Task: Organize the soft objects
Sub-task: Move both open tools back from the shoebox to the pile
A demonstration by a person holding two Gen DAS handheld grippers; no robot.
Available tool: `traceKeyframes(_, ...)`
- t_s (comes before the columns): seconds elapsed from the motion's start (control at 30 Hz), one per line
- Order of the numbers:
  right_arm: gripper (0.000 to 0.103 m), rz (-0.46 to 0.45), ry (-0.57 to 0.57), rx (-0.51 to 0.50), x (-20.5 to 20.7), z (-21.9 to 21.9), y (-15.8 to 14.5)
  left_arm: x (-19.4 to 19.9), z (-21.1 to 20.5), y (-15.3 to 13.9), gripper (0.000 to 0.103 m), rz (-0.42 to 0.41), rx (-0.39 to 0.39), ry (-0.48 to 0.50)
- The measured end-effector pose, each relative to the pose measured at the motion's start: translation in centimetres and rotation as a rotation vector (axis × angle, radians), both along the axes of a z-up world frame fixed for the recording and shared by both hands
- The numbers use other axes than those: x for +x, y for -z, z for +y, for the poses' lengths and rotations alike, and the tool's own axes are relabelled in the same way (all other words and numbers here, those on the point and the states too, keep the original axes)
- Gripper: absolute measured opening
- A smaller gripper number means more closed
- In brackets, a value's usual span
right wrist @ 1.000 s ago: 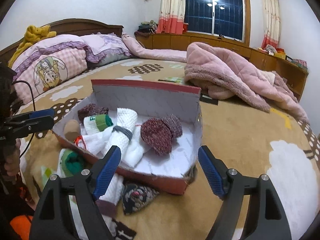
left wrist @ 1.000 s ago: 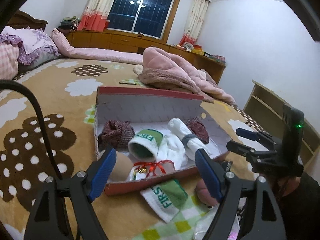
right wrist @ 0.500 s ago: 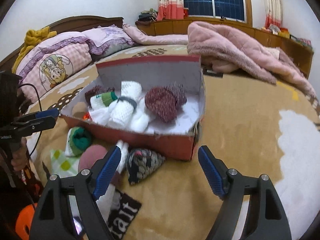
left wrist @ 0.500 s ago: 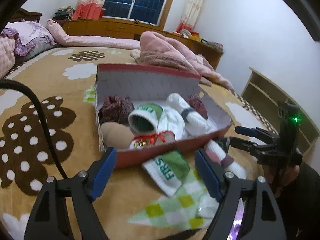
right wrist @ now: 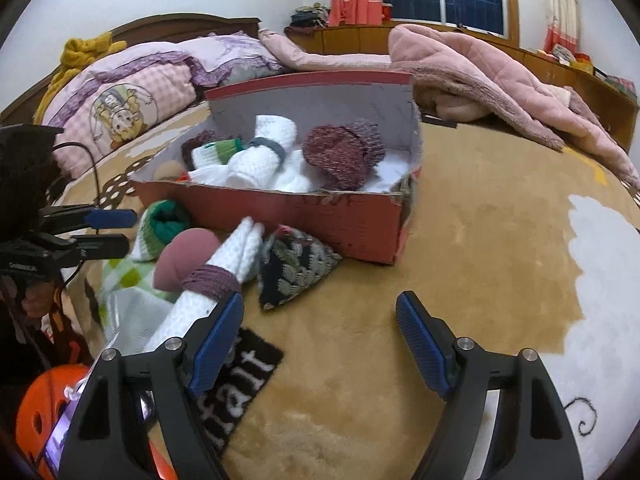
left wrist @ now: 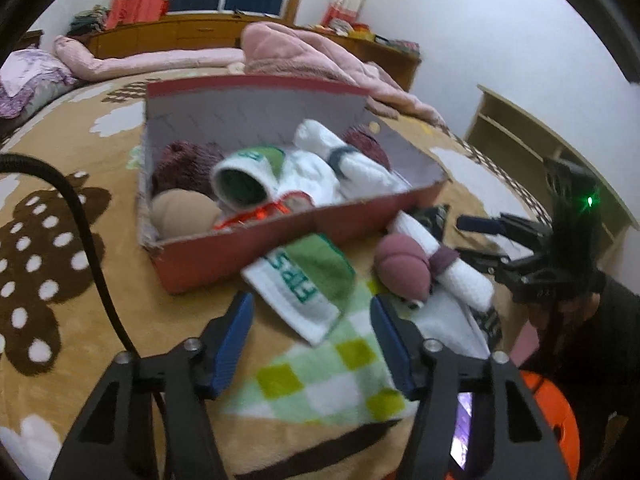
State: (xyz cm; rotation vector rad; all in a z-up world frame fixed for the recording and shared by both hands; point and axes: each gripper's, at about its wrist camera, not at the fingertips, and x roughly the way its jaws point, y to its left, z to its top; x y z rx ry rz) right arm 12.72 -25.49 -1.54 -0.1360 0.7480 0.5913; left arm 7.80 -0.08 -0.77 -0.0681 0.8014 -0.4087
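Both grippers have backed away from the red cardboard box (left wrist: 248, 248) over the last second, so the loose pile in front of it now fills the lower half of both views. Left gripper (left wrist: 310, 338) hangs over the green-and-white sock (left wrist: 308, 280), jaws apart, nothing between them. Right gripper (right wrist: 320, 344) also has its jaws wide apart and empty, sitting just right of the rolled white towel with a maroon band (right wrist: 212, 292). Still outside the box: that sock, the towel roll, a mauve rolled sock (left wrist: 402, 270), a dark patterned pouch (right wrist: 292, 268), and the green checked cloth (left wrist: 332, 376) under them. Inside: rolled socks, another white roll, maroon knit pieces (right wrist: 340, 152). My read: pullback was to pick the next item; sock is best lined up for the left.
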Motion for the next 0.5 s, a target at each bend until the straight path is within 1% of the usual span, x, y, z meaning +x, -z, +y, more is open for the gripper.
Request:
traceKeyframes(0.1, 0.079, -0.010, -0.031, 0.016, -0.6, 0.1, -0.3, -0.6, -0.5, 0.0, 0.058, -0.007, 0.017, 0.030)
traceKeyframes(0.2, 0.074, -0.028, -0.039, 0.040, -1.2, 0.0, -0.6, -1.0, -0.6, -0.2, 0.058, -0.026, 0.018, 0.024)
traceKeyframes(0.27, 0.070, -0.032, -0.044, 0.063, -1.5, 0.0, -1.0, -0.9, -0.4, -0.3, 0.058, -0.026, 0.000, 0.015)
traceKeyframes(0.33, 0.068, -0.038, -0.055, 0.086, -1.7, 0.1, -1.3, -0.6, -0.2, -0.5, 0.058, -0.011, -0.033, 0.023)
traceKeyframes(0.37, 0.067, -0.041, -0.062, 0.094, -1.8, 0.3, -1.5, -0.6, -0.3, -0.6, 0.056, -0.005, -0.050, 0.034)
traceKeyframes(0.4, 0.066, -0.042, -0.072, 0.102, -2.0, 0.5, -1.7, -0.7, -0.3, -0.7, 0.053, 0.001, -0.059, 0.052)
traceKeyframes(0.5, 0.061, -0.024, -0.110, 0.118, -2.3, 1.2, -1.9, -1.2, -1.5, -0.6, 0.051, 0.026, -0.056, 0.148)
